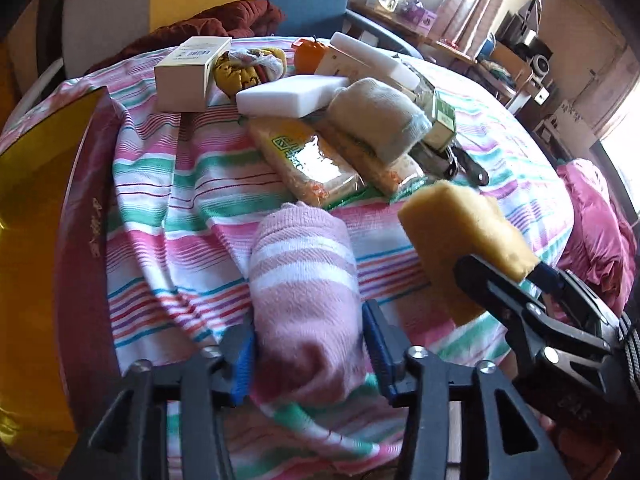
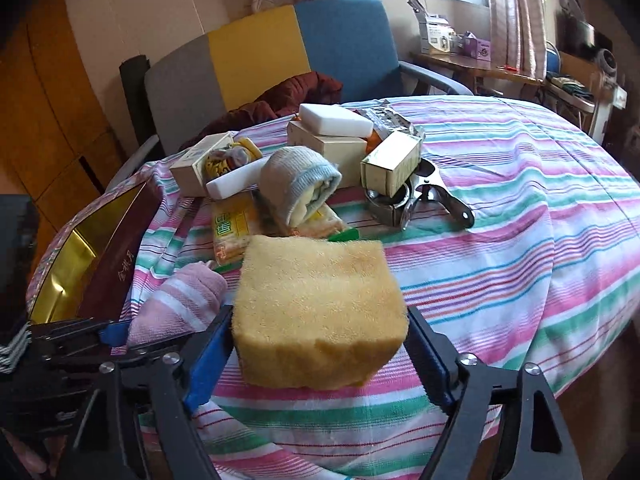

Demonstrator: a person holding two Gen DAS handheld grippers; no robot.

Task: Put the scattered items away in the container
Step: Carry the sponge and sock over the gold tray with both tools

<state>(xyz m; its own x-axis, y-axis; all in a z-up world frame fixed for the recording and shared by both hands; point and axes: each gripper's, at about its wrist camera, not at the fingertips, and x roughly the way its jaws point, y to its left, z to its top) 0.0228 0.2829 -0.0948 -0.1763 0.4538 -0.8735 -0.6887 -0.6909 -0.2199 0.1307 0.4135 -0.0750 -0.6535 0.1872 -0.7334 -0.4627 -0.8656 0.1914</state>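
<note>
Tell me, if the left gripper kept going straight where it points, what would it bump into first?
Probably the pink striped rolled cloth, already between the left gripper fingers; beyond lies the wrapped yellow packet. Depth is unclear.

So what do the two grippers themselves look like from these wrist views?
Both look alike: black linkage frames with triangular cut-outs and silver pivot screws, and blue ribbed pads lining the fingers. That goes for the left gripper and the right gripper. No cables, sleeves or hands show clearly.
</note>
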